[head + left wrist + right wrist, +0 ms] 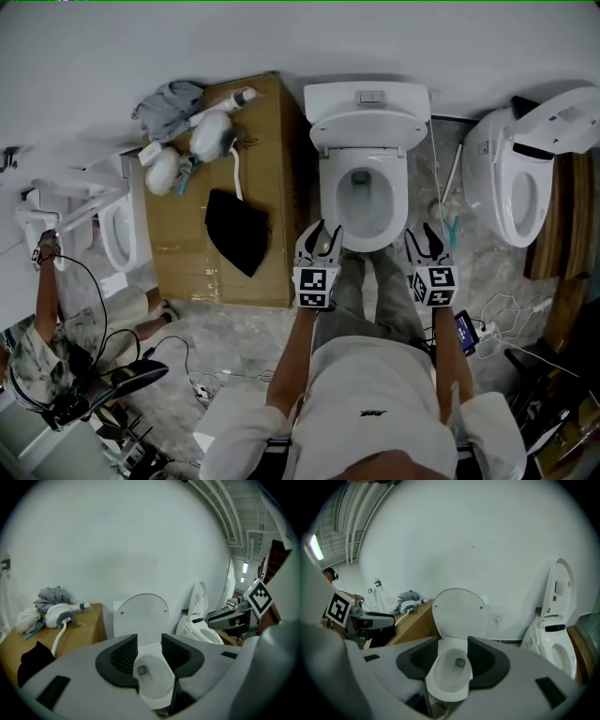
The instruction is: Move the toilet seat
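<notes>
White toilet seat (327, 192) appears to lie flat on the bowl (367, 246), lid (367, 136) upright against the cistern (342, 97); no move is evident yet. Left gripper (319, 234) is closed and empty, right gripper (425, 234) narrowly parted and empty, both flanking the bowl's front, apparently not touching it

1. No word, number or brand can be read anywhere in these views.
2. Cubes on the left gripper (319, 232) and right gripper (430, 234): black-and-white square markers, block patterns only, no characters.
3. Person's pale short-sleeved shirt (375, 380): small dark mark on the back, too small to read.
4. Raised lid of the white side toilet (560, 620): a bluish sticker (557, 588) (right gripper view), print blurred.
</notes>
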Action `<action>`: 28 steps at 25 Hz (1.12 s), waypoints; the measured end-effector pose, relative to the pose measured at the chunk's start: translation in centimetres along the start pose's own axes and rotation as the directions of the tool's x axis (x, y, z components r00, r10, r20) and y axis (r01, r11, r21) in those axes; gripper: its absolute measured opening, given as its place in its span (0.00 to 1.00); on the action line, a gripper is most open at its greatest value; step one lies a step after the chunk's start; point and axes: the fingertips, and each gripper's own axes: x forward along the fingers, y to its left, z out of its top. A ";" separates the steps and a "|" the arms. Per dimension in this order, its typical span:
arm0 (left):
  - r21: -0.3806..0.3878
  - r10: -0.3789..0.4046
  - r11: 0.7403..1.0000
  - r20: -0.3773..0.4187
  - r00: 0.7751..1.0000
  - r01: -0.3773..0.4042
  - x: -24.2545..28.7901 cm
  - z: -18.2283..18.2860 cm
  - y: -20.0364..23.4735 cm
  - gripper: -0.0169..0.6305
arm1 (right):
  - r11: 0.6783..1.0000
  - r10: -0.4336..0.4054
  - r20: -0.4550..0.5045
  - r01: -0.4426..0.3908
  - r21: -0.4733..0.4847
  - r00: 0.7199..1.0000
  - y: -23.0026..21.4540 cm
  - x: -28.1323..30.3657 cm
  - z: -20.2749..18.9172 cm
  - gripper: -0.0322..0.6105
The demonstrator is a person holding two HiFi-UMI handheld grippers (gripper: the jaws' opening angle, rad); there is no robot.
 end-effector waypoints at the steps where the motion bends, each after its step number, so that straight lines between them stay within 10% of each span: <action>1: -0.001 0.006 1.000 -0.006 1.000 -0.006 0.4 -0.3 0.1 0.28 | 1.000 0.002 -0.010 -0.002 0.000 1.000 -0.3 0.6 -0.5 0.36; 28: -0.097 0.084 0.990 -0.196 0.977 -0.105 9.4 -16.5 3.1 0.31 | 0.996 0.023 -0.227 -0.003 0.086 0.974 -4.2 12.0 -16.0 0.42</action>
